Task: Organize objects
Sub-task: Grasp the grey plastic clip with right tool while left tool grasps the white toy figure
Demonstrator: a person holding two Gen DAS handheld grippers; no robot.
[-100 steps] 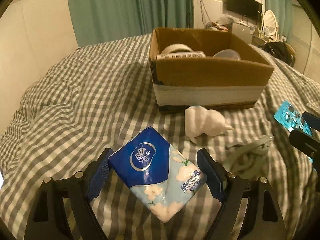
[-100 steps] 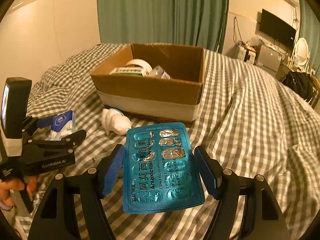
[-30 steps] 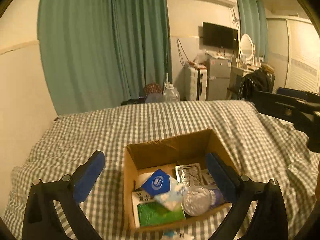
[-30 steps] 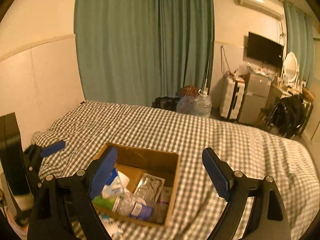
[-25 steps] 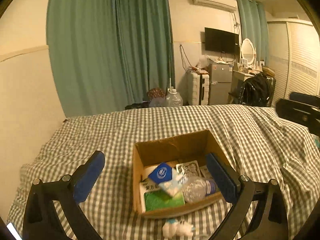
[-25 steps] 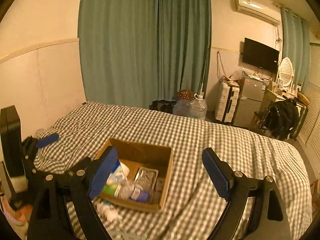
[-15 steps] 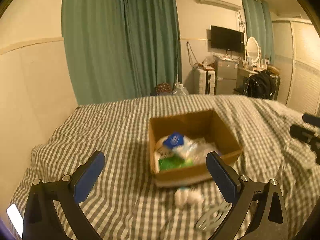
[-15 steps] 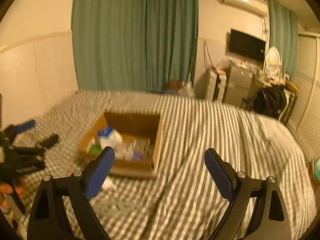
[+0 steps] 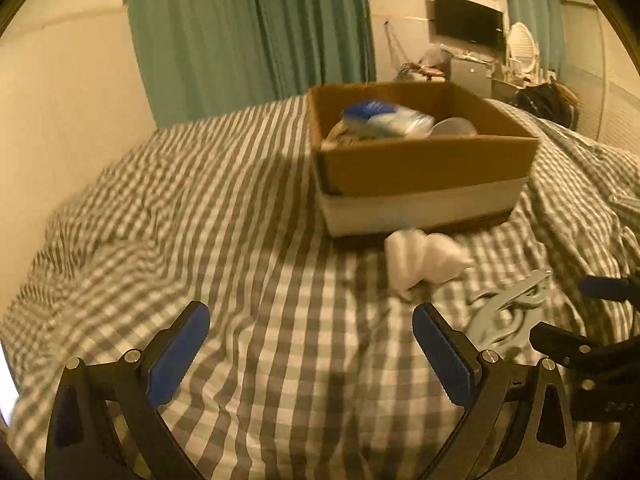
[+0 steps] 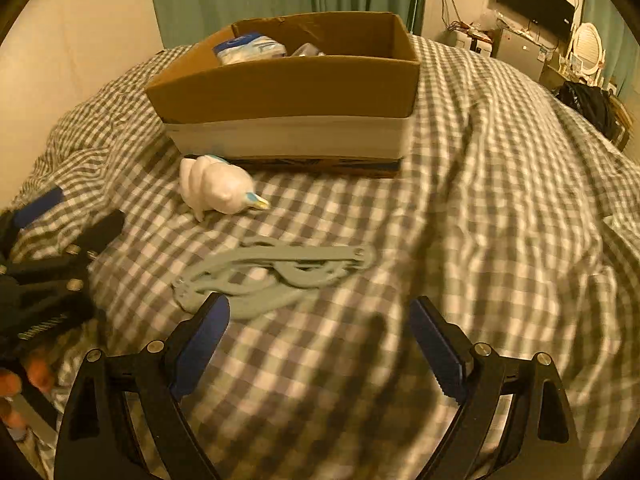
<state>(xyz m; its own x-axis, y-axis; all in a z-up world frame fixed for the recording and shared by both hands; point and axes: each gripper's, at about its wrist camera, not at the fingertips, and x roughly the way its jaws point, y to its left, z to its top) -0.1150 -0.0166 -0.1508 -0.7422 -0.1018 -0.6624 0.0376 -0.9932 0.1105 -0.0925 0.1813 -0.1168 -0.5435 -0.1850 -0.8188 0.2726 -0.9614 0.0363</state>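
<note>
Hanger (image 10: 276, 272) flat on the checked bed (image 10: 500, 208), just ahead of the right gripper (image 10: 318, 340), a little to its left; long axis crosswise to the fingers, hook end indistinct. Right gripper open, empty. Left gripper (image 9: 310, 354) likewise spread, empty, farther off. Beyond hanger, white wad (image 10: 216, 188). Past that, cardboard box (image 10: 288, 92), tissue pack (image 10: 248, 48) inside.
</note>
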